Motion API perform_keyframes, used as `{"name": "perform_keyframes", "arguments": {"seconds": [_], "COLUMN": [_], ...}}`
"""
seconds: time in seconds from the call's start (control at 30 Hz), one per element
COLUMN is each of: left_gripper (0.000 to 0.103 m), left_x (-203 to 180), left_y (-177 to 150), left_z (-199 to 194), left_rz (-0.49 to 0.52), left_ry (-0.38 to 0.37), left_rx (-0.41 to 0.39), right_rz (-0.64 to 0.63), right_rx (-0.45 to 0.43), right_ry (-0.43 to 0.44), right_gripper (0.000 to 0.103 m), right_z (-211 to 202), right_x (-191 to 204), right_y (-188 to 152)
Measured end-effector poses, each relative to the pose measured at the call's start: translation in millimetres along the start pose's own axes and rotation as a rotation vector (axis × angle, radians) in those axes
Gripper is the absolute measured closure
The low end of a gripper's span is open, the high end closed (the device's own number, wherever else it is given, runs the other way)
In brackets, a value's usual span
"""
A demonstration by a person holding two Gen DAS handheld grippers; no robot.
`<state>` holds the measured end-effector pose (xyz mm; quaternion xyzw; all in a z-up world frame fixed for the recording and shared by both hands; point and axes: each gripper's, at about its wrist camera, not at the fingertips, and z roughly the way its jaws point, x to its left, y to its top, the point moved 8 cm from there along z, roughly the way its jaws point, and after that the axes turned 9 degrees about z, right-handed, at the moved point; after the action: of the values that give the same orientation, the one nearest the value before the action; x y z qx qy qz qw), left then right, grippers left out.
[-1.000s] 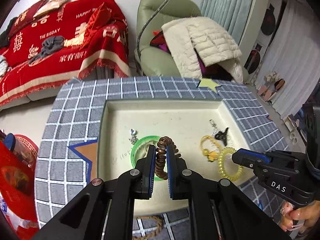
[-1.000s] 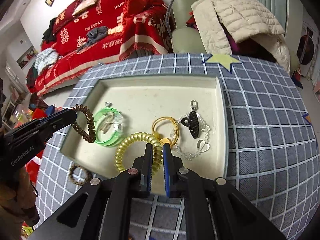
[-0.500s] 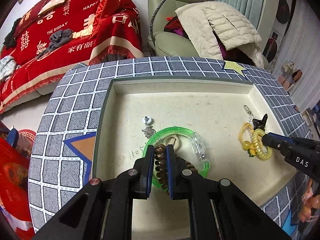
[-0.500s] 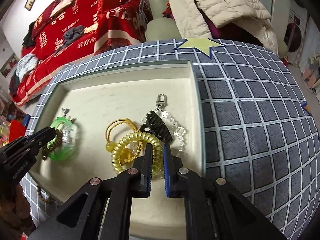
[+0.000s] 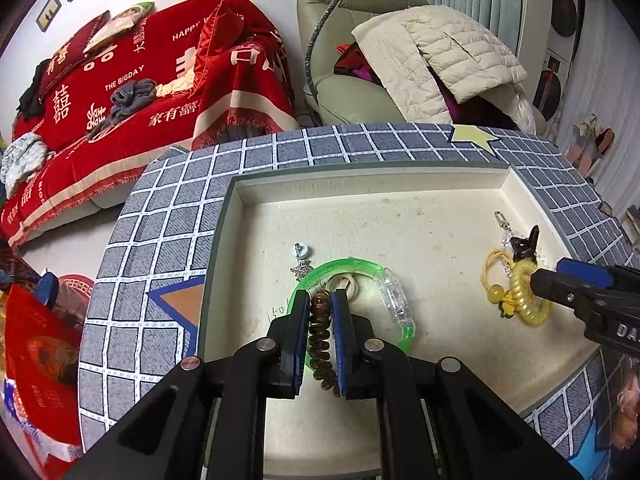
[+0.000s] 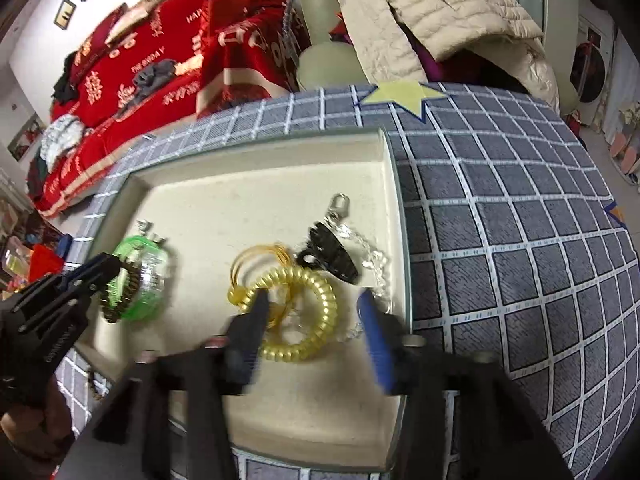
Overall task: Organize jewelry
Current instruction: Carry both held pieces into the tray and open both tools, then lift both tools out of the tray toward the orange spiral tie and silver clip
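Note:
My left gripper (image 5: 320, 300) is shut on a brown coil bracelet (image 5: 320, 332) and holds it low over the green bangle (image 5: 360, 268) in the cream tray (image 5: 400, 184). My right gripper (image 6: 316, 308) is open, its jaws spread around the yellow coil hair tie (image 6: 304, 312), which lies on the tray floor (image 6: 240, 184). A yellow bead ring (image 6: 256, 264), a black hair claw (image 6: 332, 256) and a clear bead chain (image 6: 376, 264) lie touching the coil. A small silver charm (image 5: 301, 256) lies left of the bangle.
The tray sits on a grey checked tablecloth (image 5: 160, 220) with star patches. A beaded bracelet (image 6: 94, 384) lies on the cloth outside the tray's near left corner. A red-covered sofa and a green armchair with a quilted jacket stand behind the table.
My right gripper has opened and let go of the yellow coil hair tie, which now lies in the tray. My left gripper has lowered the brown bracelet onto the green bangle.

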<state>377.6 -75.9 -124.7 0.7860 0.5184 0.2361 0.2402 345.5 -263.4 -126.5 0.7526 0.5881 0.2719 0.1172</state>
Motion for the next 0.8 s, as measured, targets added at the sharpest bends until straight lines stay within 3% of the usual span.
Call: {"name": "perform_keyframes", "arguments": {"seconds": [0.2, 0.6, 0.63, 0.67, 0.7, 0.8], "left_gripper": [0.07, 0.07, 0.062, 0.045, 0.0, 0.0], "left_x": [-2.9, -1.3, -1.2, -0.6, 0.6, 2.5], "left_y": [4.2, 1.4, 1.1, 0.9, 1.2, 3.0], "left_z": [-11.7, -29.3, -31.6, -34.9, -38.4, -54.4], "left_rz": [0.018, -0.007, -0.012, -0.019, -0.028, -0.028], "left_ry": [0.019, 0.014, 0.009, 0.004, 0.007, 0.044], "left_rx": [-0.022, -0.04, -0.044, -0.05, -0.059, -0.123], "right_rz": [0.006, 0.019, 0.021, 0.022, 0.024, 0.023], "right_rx": [-0.027, -0.059, -0.062, -0.065, -0.067, -0.072], "right_ry": [0.035, 0.059, 0.059, 0.06, 0.06, 0.06], "right_gripper": [0.034, 0.034, 0.034, 0.034, 0.034, 0.034], "right_z": [-15.7, -39.4, -41.2, -43.0, -45.0, -51.5], "right_x": [9.0, 11.5, 11.4, 11.1, 10.9, 11.3], "right_y": [1.2, -2.7, -3.0, -3.1, -3.6, -6.2]}}
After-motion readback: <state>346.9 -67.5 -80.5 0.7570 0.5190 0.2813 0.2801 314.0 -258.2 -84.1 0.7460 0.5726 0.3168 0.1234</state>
